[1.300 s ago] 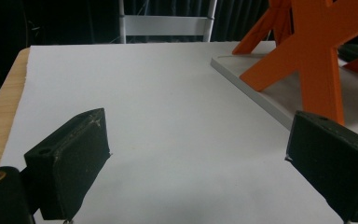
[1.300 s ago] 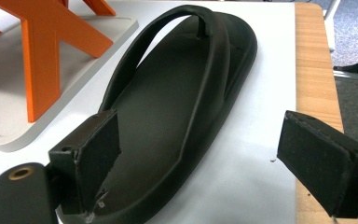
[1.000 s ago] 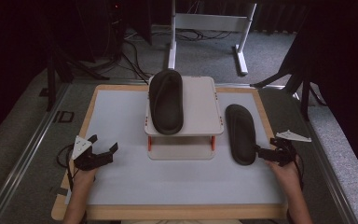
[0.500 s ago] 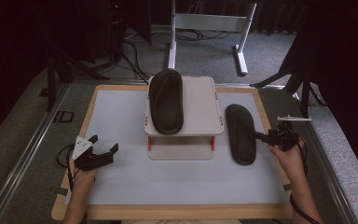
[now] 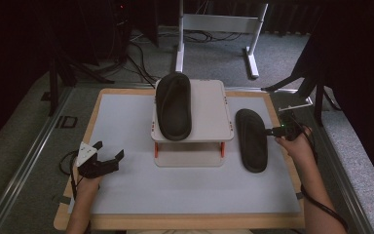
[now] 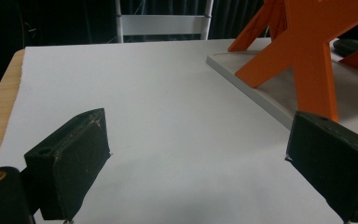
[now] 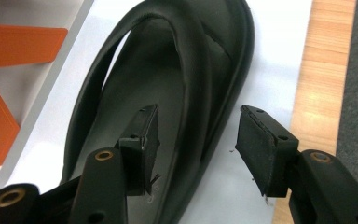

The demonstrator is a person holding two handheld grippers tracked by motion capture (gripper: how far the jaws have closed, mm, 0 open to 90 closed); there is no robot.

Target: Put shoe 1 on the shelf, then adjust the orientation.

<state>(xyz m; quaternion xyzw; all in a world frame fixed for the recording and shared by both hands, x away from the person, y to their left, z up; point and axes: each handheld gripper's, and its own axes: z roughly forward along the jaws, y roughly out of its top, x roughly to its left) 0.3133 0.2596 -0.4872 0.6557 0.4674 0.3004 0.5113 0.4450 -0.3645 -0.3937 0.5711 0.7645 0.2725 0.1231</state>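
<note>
We see the right gripper [image 5: 271, 131] at the right edge of a black sandal [image 5: 251, 140] lying flat on the white table [image 5: 126, 122], right of the raised white stand [image 5: 209, 109]. Its jaws have just been closing and straddle the sandal's outer rim and strap; the pads are not yet pressing. A second sandal [image 5: 174, 106] rests on the stand. The left gripper [image 5: 109, 159] hovers near left, jaws spread, empty.

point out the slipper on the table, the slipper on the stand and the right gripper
slipper on the table [image 5: 251, 141], high view, middle of its footbed
slipper on the stand [image 5: 174, 106], high view, top of its strap
right gripper [image 7: 196, 140], right gripper view, midway between its fingertips
</note>
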